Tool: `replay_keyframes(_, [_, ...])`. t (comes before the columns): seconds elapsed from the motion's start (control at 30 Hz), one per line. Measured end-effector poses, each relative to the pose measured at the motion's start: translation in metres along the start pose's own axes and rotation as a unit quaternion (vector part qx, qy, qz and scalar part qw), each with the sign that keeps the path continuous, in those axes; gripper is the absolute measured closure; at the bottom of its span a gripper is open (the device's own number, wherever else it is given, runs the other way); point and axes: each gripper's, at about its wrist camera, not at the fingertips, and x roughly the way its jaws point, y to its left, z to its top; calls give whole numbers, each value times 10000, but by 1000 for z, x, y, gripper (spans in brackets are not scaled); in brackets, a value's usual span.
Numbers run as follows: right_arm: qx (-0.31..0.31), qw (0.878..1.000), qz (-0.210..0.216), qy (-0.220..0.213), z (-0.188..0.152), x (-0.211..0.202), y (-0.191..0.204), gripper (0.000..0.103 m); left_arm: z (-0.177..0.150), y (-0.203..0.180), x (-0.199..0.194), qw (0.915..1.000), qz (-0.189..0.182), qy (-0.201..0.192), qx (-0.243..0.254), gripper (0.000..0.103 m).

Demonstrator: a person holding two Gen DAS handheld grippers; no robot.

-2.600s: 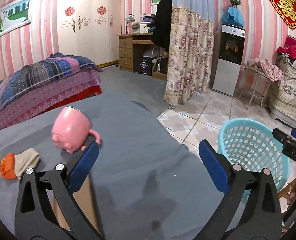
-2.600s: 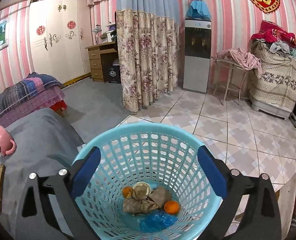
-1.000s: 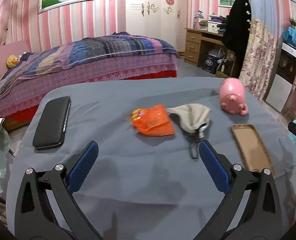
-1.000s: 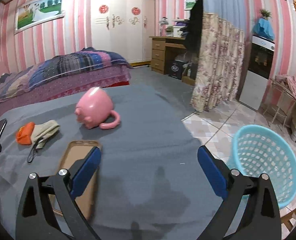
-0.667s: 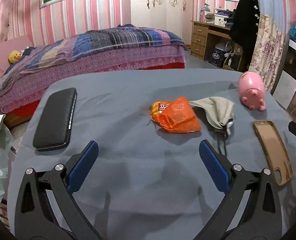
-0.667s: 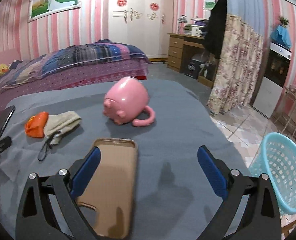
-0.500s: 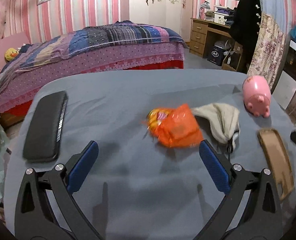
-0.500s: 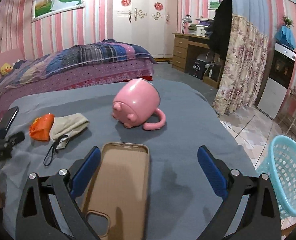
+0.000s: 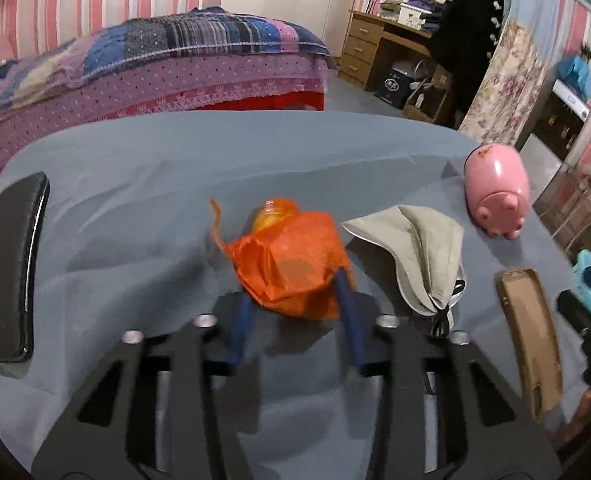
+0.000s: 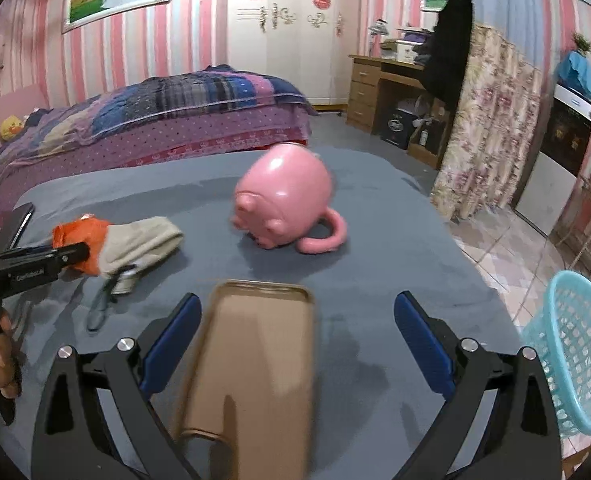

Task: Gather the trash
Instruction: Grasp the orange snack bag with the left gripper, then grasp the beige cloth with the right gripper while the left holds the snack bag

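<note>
left gripper (image 9: 295,300) jaws had just closed onto orange wrapper (image 9: 291,264), mid-table left of grey mask (image 9: 423,248) | right gripper (image 10: 295,344) gaped empty | next: basket (image 10: 575,360), far right

Dim, even indoor light, pinkish cast. Soft shadows under things on the bench (image 9: 135,168). Strong fisheye bending, black vignette corners. Motion blur on phone case (image 10: 251,360); glare on pink mug (image 10: 283,184).

Grey mask (image 9: 423,256) touches wrapper (image 9: 295,264) on right; cloth (image 9: 135,216) left is bare.
</note>
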Motion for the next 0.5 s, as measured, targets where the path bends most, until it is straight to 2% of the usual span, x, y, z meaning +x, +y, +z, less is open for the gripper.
replay_keyframes(0.03, [-13, 10000, 41, 8, 1, 1, 6, 8, 0, 4, -2, 10000, -10, -26, -7, 82])
replay_keyframes(0.07, [-74, 9999, 133, 18, 4, 3, 17, 8, -1, 8, -4, 10000, 7, -61, -4, 83])
replay_keyframes(0.13, [-204, 9996, 182, 9, 8, 7, 32, 8, -1, 14, -11, 9998, 100, -177, -3, 94])
replay_keyframes(0.3, [-368, 9986, 372, 116, 14, 22, 64, 9, 6, 35, -18, 9987, 354, -325, -168, 94])
replay_keyframes(0.4, [-480, 9975, 477, 226, 17, 35, 83, 10, 6, 41, -17, 9988, 310, -284, -239, 94])
replay_keyframes(0.47, [-557, 9961, 559, 397, 19, 47, 96, 17, 7, 39, -17, 9982, 482, -335, -134, 94])
replay_keyframes(0.5, [-568, 9955, 601, 473, 19, 50, 99, 25, 7, 38, -17, 9976, 579, -368, -60, 94])
